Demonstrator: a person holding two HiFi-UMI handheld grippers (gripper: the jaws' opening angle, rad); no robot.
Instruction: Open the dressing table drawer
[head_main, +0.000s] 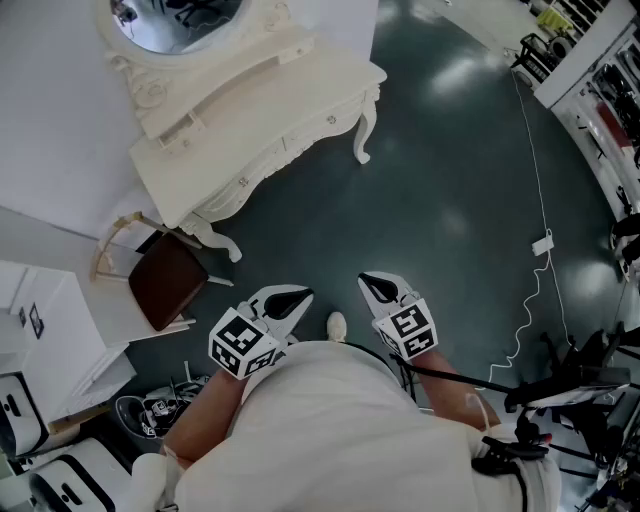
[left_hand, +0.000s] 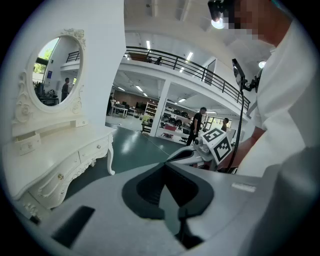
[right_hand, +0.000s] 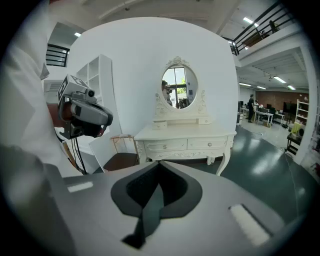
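- Drawer fronts (right_hand: 172, 145): two sit side by side under the top of the dressing table (right_hand: 186, 132). Both are flush with the frame, with no gap or shadow line, so I judge them fully closed.
- Each front carries one small round knob (right_hand: 209, 144). Nothing touches either knob.
- Two much smaller drawers sit on the shelf under the oval mirror (right_hand: 179, 87), and they also look closed. I cannot tell from the task wording which drawer is meant.
- The dressing table stands against the white wall, at the upper left of the head view. A chair (head_main: 165, 280) with a dark seat stands just beside one end of it.
- A stretch of dark green floor (head_main: 440, 200) lies between me and the table, so the table is well apart from both grippers.
- Left gripper (head_main: 292, 298): the jaws are clenched, the pads meet along one seam, and nothing is between them. It is held near my body and looks along the table's side toward the hall.
- Right gripper (head_main: 380, 286): it is likewise clenched on nothing. It is near my body, tipped slightly downward, and faces the drawer fronts nearly square-on.
- Progress, my judgement: no part of the task is done yet.
- Still to do: close the gap to the table, choose a drawer, spread one gripper's jaws, take its knob, and pull the drawer straight out.
- The right gripper looks better lined up for the grasp.
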